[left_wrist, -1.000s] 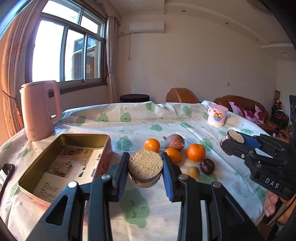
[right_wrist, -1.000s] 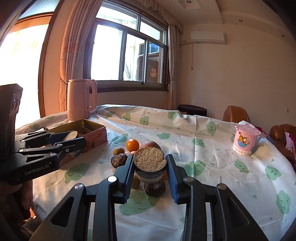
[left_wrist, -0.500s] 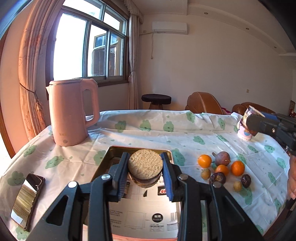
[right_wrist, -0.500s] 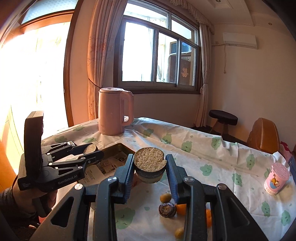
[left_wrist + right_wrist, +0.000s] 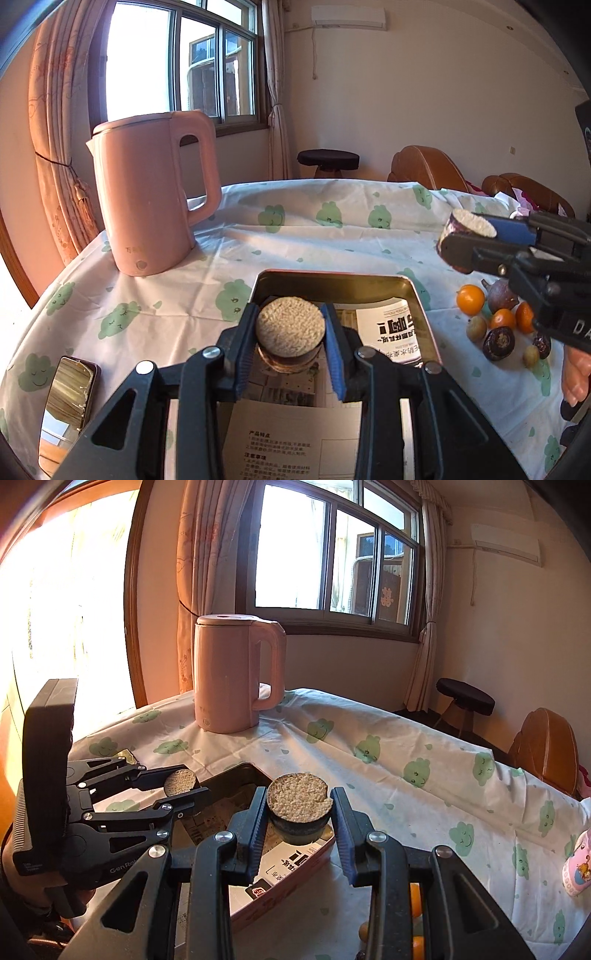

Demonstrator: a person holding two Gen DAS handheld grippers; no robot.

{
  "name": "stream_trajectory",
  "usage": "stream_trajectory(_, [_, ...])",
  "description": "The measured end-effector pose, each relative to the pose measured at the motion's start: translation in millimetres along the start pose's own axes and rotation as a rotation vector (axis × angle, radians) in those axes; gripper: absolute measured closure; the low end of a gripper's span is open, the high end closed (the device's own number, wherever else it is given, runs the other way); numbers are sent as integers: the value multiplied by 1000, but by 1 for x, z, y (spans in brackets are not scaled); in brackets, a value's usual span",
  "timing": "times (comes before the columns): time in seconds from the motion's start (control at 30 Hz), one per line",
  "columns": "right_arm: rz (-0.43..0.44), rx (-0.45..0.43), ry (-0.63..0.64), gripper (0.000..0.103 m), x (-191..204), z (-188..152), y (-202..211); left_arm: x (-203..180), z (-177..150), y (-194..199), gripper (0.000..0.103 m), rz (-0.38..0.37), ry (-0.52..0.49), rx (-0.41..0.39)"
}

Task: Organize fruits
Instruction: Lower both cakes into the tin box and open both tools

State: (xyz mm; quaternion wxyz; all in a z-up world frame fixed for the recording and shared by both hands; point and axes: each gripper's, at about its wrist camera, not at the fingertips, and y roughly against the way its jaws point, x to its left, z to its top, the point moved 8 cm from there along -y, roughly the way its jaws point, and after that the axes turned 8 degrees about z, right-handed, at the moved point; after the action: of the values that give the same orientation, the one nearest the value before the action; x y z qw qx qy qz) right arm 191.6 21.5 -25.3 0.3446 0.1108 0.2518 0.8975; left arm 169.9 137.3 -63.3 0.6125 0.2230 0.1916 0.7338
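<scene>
My left gripper (image 5: 290,334) is shut on a halved passion fruit (image 5: 290,328) with a pale cut face, held over the open metal tin (image 5: 417,295). It also shows in the right wrist view (image 5: 180,781). My right gripper (image 5: 299,814) is shut on another halved passion fruit (image 5: 297,798), above the tin's near corner (image 5: 295,877). In the left wrist view the right gripper (image 5: 467,238) hovers right of the tin. Oranges (image 5: 470,299), dark passion fruits (image 5: 498,342) and small yellow fruits (image 5: 476,328) lie on the cloth right of the tin.
A pink kettle (image 5: 151,195) stands at the far left of the table, behind the tin. A phone (image 5: 68,391) lies at the left edge. Printed paper (image 5: 391,330) lines the tin. A pink cup (image 5: 578,864) stands at the right. Chairs and a stool stand beyond the table.
Both grippers, each holding its fruit half, have swung left from the fruit pile to above the tin. The left one has come lower over the tin's inside.
</scene>
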Motion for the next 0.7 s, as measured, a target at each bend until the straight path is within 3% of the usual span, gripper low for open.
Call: stream_trajectory(0.7, [15, 140, -26, 67, 14, -39, -64, 8, -10, -26, 67, 59, -42, 90])
